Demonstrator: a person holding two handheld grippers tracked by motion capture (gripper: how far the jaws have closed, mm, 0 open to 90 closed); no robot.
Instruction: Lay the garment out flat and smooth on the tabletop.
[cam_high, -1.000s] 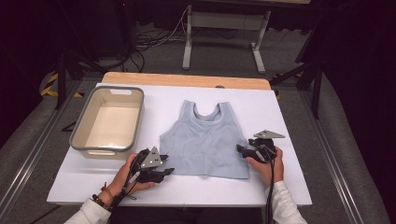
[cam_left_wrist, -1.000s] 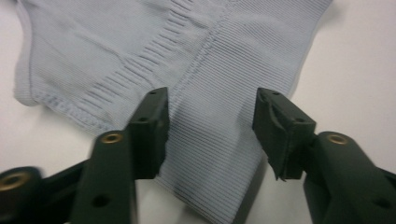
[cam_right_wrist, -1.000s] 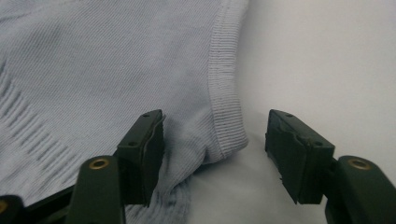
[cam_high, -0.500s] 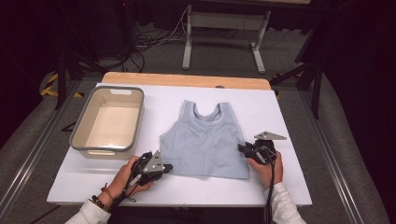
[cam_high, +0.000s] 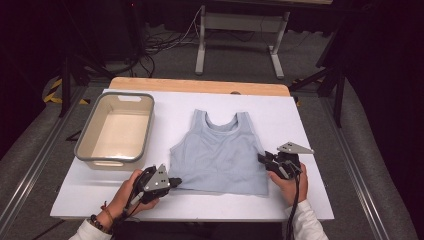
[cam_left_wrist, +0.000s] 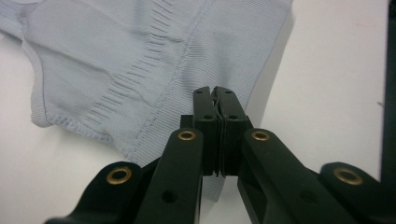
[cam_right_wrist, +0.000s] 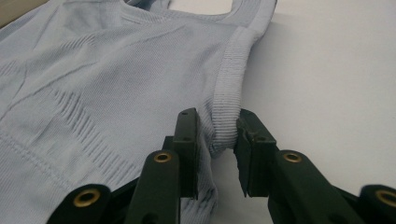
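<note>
White table sheet (cam_high: 310, 125) covers most of the work surface; a strip of bare wooden table edge (cam_high: 200, 85) shows along its 12 o'clock side; a beige tub (cam_high: 115, 131) with grey rim sits on the sheet toward 9 to 10 o'clock, long axis running 6 to 12, interior bare, one handle cut-out in the wall at its 12 o'clock end; beyond the table at 12 o'clock, a grey metal stand (cam_high: 239, 39) on two splayed feet over grey floor; loose black cables (cam_high: 165, 45) lie on the floor at 11 o'clock; dark frame legs (cam_high: 332, 82) at 2 o'clock; metal rail (cam_high: 30, 172) along the 9 o'clock side.
</note>
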